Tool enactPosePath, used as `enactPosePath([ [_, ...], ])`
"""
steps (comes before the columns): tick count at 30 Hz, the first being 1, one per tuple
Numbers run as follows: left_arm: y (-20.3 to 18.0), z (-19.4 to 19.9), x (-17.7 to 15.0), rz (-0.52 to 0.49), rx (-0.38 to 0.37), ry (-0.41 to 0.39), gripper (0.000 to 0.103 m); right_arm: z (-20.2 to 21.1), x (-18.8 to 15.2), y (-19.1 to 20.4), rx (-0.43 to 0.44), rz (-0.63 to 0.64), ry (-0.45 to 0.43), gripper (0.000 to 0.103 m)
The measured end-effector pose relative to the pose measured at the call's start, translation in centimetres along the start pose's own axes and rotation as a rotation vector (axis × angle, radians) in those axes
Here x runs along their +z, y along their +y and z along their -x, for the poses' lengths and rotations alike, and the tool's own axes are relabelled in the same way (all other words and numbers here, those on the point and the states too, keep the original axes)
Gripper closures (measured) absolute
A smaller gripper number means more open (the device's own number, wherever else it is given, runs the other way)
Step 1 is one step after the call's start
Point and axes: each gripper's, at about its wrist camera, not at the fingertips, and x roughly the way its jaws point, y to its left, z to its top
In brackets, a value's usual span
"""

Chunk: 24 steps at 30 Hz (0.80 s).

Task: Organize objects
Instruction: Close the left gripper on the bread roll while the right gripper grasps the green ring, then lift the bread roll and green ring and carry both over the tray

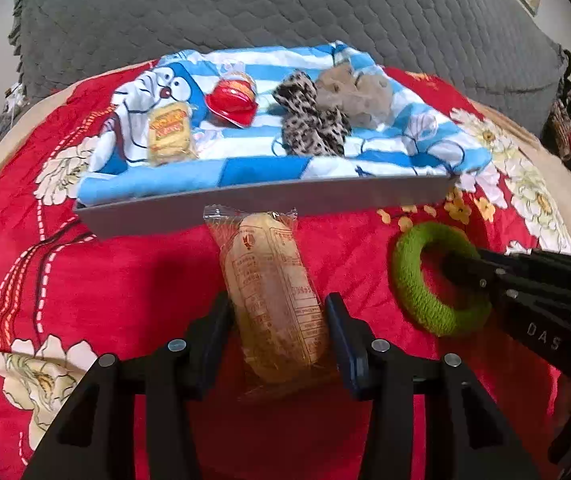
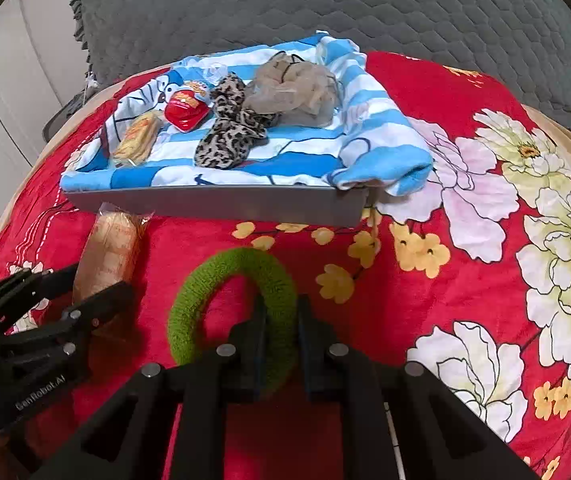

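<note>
Your left hand-held gripper (image 1: 279, 332) grips the snack pack (image 1: 273, 292) on the red bedspread (image 1: 125, 280), just near of the grey tray (image 1: 245, 200). Your right hand-held gripper (image 2: 279, 316) pinches the green ring (image 2: 189, 312), right of the pack.
</note>
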Motion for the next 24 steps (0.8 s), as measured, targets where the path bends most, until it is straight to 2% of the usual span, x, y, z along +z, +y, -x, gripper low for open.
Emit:
enactPosePath([
  [7,0.4,1.2,0.1,0.01,0.001,-0.02,0.055,0.6,-0.3,0.3,0.027,-0.016,-0.006,0.089],
  [15,0.5,2.4,-1.1,0.005,0.029,-0.008,0.055,2.3,-0.8,1.5,0.046,-0.001,-0.026,0.089],
  [24,0.0,5.8,-2.3,-0.014,0.06,-0.026,0.055,5.1,-2.7,3.1,0.058,-0.001,-0.038,0.089],
])
